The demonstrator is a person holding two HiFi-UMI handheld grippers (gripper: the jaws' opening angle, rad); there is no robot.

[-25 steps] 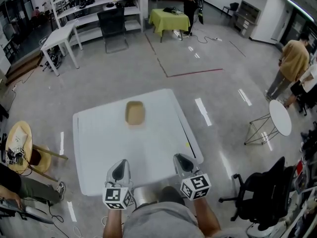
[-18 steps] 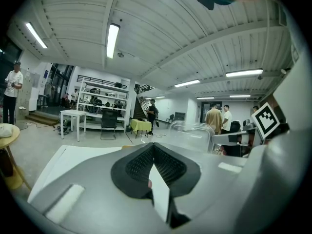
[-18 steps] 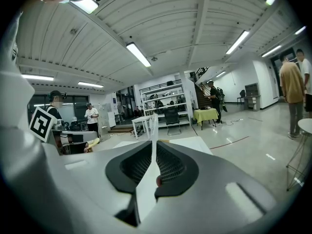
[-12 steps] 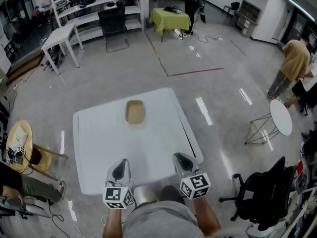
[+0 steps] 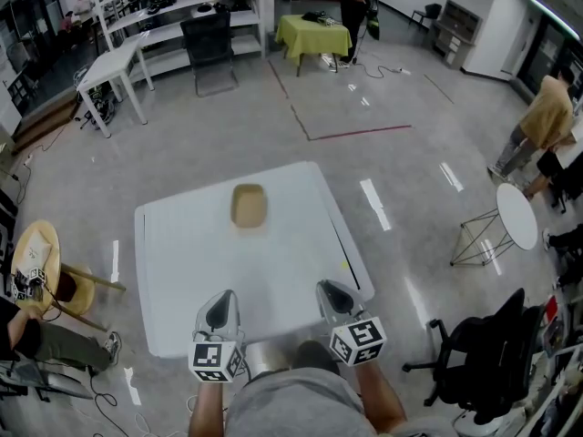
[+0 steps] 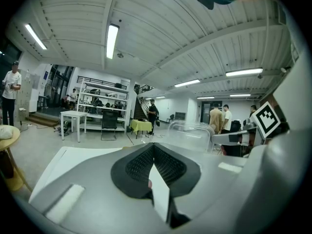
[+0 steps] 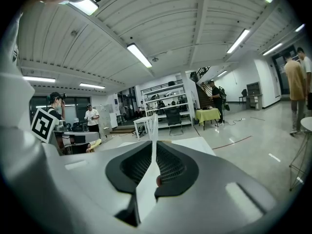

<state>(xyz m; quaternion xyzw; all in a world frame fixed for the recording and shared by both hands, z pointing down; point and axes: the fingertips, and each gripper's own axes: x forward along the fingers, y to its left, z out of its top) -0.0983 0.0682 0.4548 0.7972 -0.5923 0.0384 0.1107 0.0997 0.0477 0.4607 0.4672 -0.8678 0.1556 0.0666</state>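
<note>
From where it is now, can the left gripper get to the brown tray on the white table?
Probably yes. The left gripper is over the near edge of the table, and only bare table top lies between it and the tray. Its jaws are shut, so they must open first.

A green-clothed table point(image 5: 312, 35), black chair point(image 5: 208, 48) and round white side table point(image 5: 516, 215) stand well apart.

Tan tray point(image 5: 248, 206), white table point(image 5: 182, 271)
</note>
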